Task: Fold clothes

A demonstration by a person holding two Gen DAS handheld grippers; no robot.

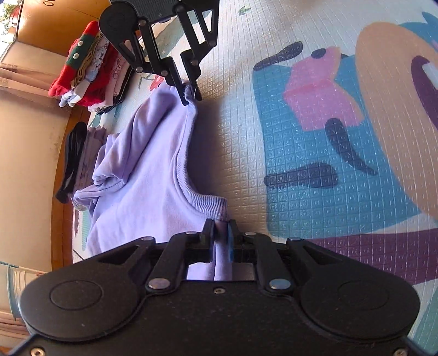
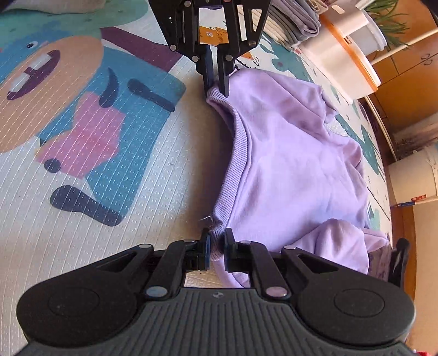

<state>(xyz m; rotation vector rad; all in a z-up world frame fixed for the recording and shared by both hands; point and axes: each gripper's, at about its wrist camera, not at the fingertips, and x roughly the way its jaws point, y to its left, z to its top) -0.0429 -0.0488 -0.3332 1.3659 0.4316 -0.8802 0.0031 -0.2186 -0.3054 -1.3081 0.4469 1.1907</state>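
A lilac sweatshirt (image 1: 142, 175) lies bunched on the cartoon play mat (image 1: 301, 137), with its ribbed hem (image 1: 191, 189) stretched between my two grippers. My left gripper (image 1: 219, 227) is shut on one corner of the hem. My right gripper (image 1: 190, 94) faces it, shut on the other corner. In the right wrist view the right gripper (image 2: 216, 238) pinches the hem (image 2: 238, 153) and the left gripper (image 2: 217, 85) holds the far corner. The sweatshirt (image 2: 295, 164) body and sleeves trail to the side on the mat (image 2: 82, 137).
A stack of folded clothes, red on top (image 1: 87, 71), sits at the mat's far edge. A dark garment (image 1: 72, 158) lies by the mat's rim. White and orange containers (image 2: 345, 54) and folded grey clothes (image 2: 298, 22) stand beyond the sweatshirt. Wooden floor (image 2: 405, 232) borders the mat.
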